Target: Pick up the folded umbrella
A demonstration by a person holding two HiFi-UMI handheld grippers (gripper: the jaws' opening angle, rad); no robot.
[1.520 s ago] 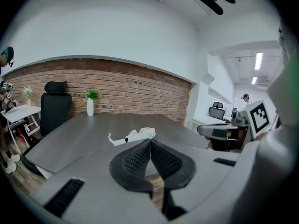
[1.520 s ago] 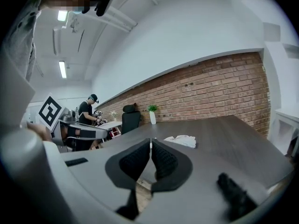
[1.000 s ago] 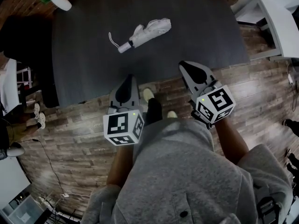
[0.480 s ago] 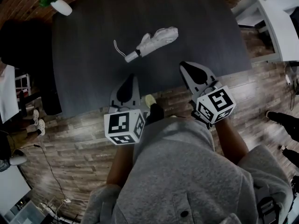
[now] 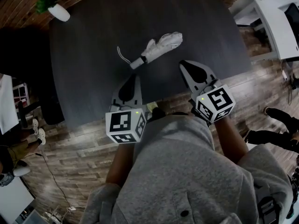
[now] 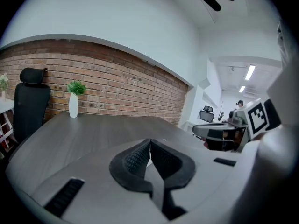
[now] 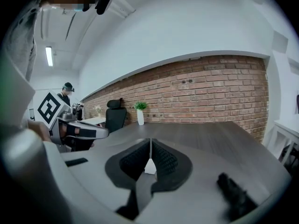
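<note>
A folded white umbrella [image 5: 156, 48] with a black handle end and a white wrist loop lies on the dark grey table [image 5: 84, 64], slanting up to the right. My left gripper [image 5: 132, 78] is shut and empty, over the table's near edge, a short way below the umbrella's handle. My right gripper [image 5: 184, 64] is also shut and empty, just right of and below the umbrella's canopy end. In the left gripper view the jaws [image 6: 150, 141] meet at the tip. In the right gripper view the jaws [image 7: 150, 140] meet too, with a sliver of white behind them.
A plant in a white vase [image 5: 58, 10] stands at the table's far left corner. A black office chair [image 6: 30, 101] is beyond the table's left side. A white desk [image 5: 275, 22] stands to the right. Someone's legs [image 5: 275, 134] show on the wood floor at the right.
Both grippers have come forward from over the floor to over the table's near edge. The umbrella now lies much closer to their tips. Both stay shut.
</note>
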